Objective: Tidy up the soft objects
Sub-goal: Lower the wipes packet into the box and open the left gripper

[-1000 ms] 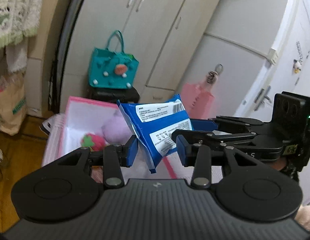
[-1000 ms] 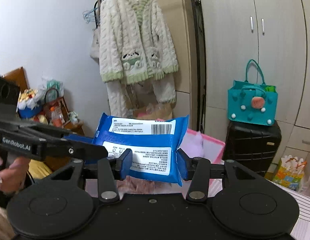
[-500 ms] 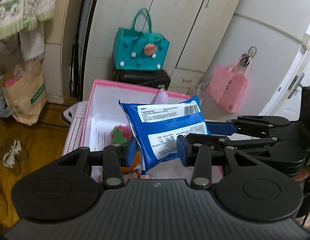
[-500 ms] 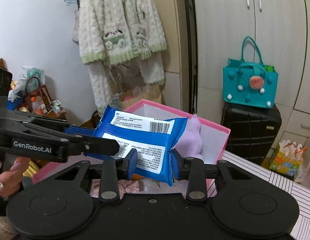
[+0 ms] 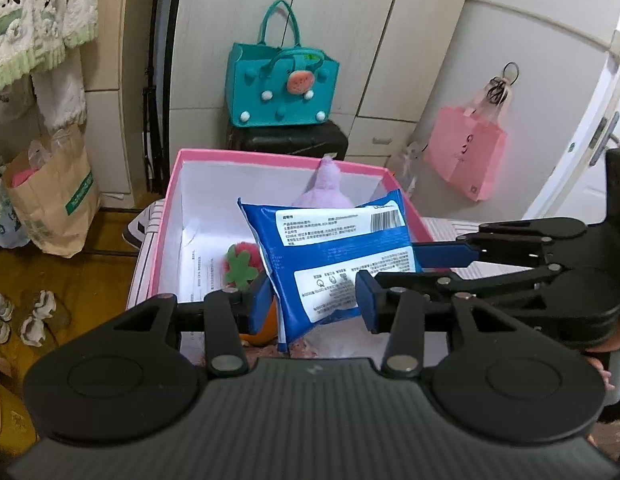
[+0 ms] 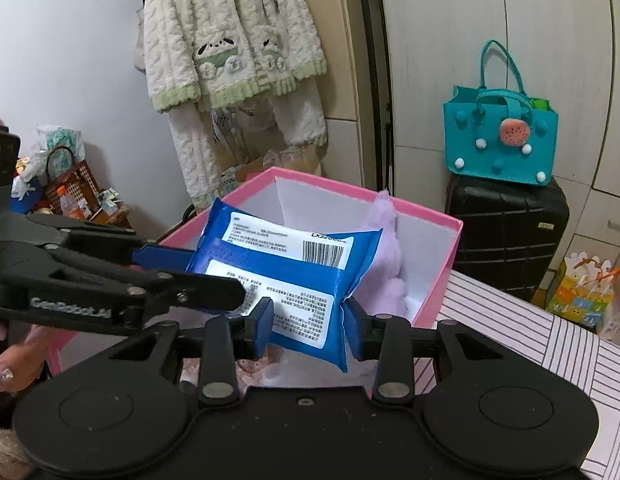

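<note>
A blue soft pack with white labels (image 5: 334,256) hangs over the open pink box (image 5: 278,159). My left gripper (image 5: 315,304) is shut on its near end. My right gripper (image 6: 308,322) is shut on the other end of the pack (image 6: 286,276) and comes in from the right in the left wrist view. Inside the box lie a purple plush (image 5: 326,192), a red strawberry plush (image 5: 240,264) and something orange, partly hidden by the pack. The purple plush also shows in the right wrist view (image 6: 386,256).
The pink box (image 6: 438,264) stands on a striped white cloth (image 6: 530,344). Behind it a teal felt bag (image 5: 282,88) sits on a black suitcase (image 5: 288,142). A pink bag (image 5: 466,152) hangs on the right. A paper bag (image 5: 50,196) and shoes are on the wooden floor left.
Both grippers have lowered the blue pack toward the box, and it now hangs within the box opening. Both stay shut on it.
</note>
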The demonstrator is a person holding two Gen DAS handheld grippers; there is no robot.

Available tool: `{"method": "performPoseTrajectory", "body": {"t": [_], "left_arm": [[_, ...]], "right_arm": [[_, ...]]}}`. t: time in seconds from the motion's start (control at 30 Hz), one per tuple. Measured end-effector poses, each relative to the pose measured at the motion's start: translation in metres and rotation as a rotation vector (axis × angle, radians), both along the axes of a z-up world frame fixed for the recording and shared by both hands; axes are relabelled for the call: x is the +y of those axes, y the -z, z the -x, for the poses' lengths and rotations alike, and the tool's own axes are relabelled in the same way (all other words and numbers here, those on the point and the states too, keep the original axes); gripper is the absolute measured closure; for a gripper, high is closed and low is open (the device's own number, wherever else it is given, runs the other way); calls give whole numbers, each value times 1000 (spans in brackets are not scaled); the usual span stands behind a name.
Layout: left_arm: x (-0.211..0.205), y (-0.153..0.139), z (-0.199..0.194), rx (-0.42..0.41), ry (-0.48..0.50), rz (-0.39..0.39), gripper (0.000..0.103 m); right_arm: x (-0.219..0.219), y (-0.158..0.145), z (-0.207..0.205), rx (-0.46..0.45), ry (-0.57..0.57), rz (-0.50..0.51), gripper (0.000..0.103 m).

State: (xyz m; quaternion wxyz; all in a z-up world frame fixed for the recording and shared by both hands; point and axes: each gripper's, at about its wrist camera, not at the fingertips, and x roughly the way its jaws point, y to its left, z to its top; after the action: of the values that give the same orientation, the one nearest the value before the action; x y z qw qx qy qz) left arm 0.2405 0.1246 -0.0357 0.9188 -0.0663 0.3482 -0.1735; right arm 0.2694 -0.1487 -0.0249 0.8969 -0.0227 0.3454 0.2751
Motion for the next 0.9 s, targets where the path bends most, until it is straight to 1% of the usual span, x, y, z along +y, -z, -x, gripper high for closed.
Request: {"method": "performPoseTrajectory", "body": {"t": [0.1,0.17,0.2,0.23,0.27,0.3,0.33,0.43,0.53,0.67,0.73,0.83,0.9], "left_arm": [[-8,3,-3,6,8,-43,60],[-12,3,-2,1,-13,-77,58],[-14,1,2,-17,-32,-104,56],[-15,0,6,-33,-48,-119,51],[-15,-1,11,-47,-65,-117,48],[-15,-3,16,-53,-76,-109,47],[-15,-4,19,-56,-78,-104,44],[-16,-10,30,-75,-108,-124,39],[-19,-18,41,-95,-121,-166,34],[-19,-31,56,-98,-121,-170,30],[-20,-35,64,-99,-120,-175,27],[-24,-43,74,-111,-123,-202,23],[-27,-49,79,-116,-114,-212,22]], "right_arm": [[4,6,-4,-10,16,49,59],[4,10,-6,-10,36,81,61],[3,10,-5,-18,39,80,61],[2,9,-2,-21,38,72,59],[0,7,2,-21,28,61,59],[-1,4,8,-32,9,47,61],[-2,1,14,-51,1,46,61],[-4,-5,29,-103,12,60,60],[-11,-9,36,-96,11,46,60],[-22,-14,50,-97,16,39,57],[-27,-18,58,-100,21,35,57],[-34,-23,68,-102,29,31,55],[-38,-27,75,-108,39,38,54]]}}
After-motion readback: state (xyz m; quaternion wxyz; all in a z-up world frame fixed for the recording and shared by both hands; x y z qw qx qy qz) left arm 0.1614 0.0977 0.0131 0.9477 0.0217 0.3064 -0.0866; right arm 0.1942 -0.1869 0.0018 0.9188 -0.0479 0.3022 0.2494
